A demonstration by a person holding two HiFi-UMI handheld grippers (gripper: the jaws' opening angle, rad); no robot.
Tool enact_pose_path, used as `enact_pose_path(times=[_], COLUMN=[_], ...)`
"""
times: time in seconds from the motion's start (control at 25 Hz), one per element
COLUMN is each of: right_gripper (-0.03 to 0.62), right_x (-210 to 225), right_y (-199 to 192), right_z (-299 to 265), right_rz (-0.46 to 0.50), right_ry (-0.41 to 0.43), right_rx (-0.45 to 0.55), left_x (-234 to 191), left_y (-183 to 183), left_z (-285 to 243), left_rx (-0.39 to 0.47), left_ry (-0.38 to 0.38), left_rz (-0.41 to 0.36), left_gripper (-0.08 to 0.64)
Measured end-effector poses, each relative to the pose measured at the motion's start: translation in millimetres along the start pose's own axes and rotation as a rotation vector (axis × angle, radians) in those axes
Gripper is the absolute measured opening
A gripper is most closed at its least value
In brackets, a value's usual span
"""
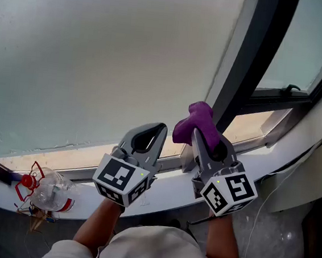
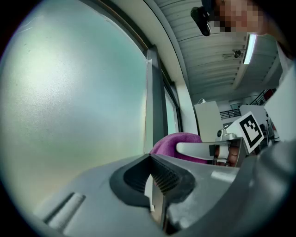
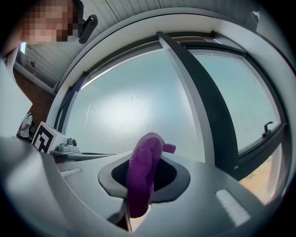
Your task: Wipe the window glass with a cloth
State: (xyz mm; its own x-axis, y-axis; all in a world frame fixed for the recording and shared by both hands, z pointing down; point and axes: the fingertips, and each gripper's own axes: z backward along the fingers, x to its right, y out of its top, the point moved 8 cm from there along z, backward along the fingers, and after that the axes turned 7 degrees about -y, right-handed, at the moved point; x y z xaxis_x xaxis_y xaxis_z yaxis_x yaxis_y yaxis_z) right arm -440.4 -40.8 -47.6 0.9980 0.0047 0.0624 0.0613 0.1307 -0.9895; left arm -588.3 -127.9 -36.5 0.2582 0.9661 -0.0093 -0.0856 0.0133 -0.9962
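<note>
A bunched purple knitted cloth [image 3: 142, 172] is clamped between the jaws of the right tongs [image 1: 202, 137]. A rounded wad is let protrude past the tips, so that soft fabric, not hard plastic, is presented to the large frosted window glass [image 1: 100, 50]. The cloth is held low at the right edge of that pane, just beside the dark upright frame bar [image 1: 254, 55] and above the white window sill [image 1: 165, 193]. Whether the wad is touching the glass cannot be told from any view. This placement is judged to suit a start at a bottom corner, from which strokes can be carried upward or leftward across the pane. The left tongs [image 1: 161, 127] are pressed together on nothing and are held just left of the right ones, near the sill, where the pane is not blocked; no part in the wiping is shown for them here. A clear plastic bottle with a red top [image 1: 48, 191] is seen at the left end of the sill, well apart from the cloth, so it is judged unlikely to be struck unless strokes are run low and far to the left. Right of the bar, a smaller pane with a dark handle [image 1: 292, 88] is seen, reached by neither tool. The wiping is judged to be at its very start.
</note>
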Motion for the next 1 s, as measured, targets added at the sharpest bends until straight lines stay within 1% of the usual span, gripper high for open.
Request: enact_pose_path(times=[0.16,0.56,0.76,1.0], right_gripper=[0.083,0.084,0.084,0.084], right_x=[-1.6,-5.5,-2.2,21.7], right_y=[0.3,-0.5,-6.0,-13.1], right_z=[3.1,11.0,22.2,56.4], right_rz=[-0.023,-0.016,-0.012,-0.002], right_ry=[-0.012,-0.047,-0.112,-0.256], right_rx=[0.006,-0.005,-0.018,-0.039], left_x=[0.9,1.8,7.4,31.8], left_y=[2.7,-0.1,-14.2,-30.9], left_z=[2.7,5.8,-2.2,-34.2], left_rx=[0.013,0.010,-0.009,-0.039], left_ry=[0.001,-0.028,-0.100,-0.241], left_rz=[-0.015,-0.001,0.021,0.048], left_gripper=[0.000,0.000,0.000,0.000])
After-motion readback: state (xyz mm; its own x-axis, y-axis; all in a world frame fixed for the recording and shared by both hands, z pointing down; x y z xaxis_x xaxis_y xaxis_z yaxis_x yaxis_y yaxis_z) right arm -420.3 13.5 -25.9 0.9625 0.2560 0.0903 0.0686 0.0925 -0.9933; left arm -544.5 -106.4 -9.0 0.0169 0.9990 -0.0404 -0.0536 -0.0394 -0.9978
